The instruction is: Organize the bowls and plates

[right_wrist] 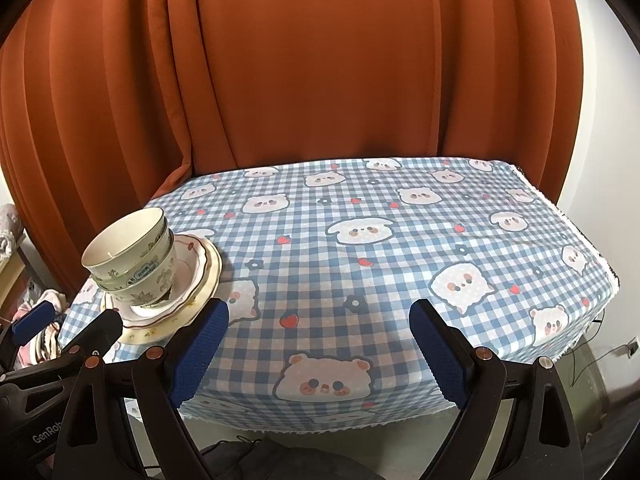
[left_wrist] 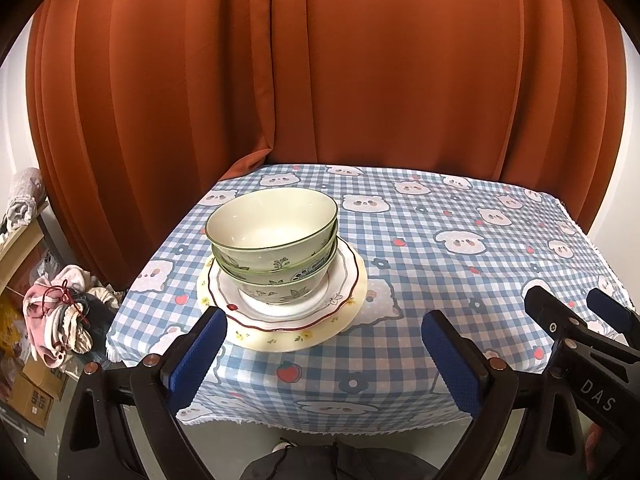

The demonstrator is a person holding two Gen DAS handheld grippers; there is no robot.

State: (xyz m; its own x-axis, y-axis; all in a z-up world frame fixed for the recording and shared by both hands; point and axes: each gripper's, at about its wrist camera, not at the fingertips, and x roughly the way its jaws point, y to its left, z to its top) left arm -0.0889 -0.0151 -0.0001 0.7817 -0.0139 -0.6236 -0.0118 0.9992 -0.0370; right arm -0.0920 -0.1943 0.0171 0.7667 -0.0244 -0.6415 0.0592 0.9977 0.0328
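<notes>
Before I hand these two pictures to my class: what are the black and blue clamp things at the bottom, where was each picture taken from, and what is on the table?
There is no robot here. A person holds a two-finger gripper in each hand, and each gripper carries a wide-angle camera that looks forward along its fingers.

One picture comes from the left gripper, the other from the right gripper. Both stand open and hold nothing.

On the checked tablecloth stands one pile: three nested bowls on a white plate with a red rim, which lies on a larger cream plate. The pile sits straight ahead of the left gripper; in the right wrist view it appears at the left edge.

Behind the table hangs an orange curtain.
</notes>
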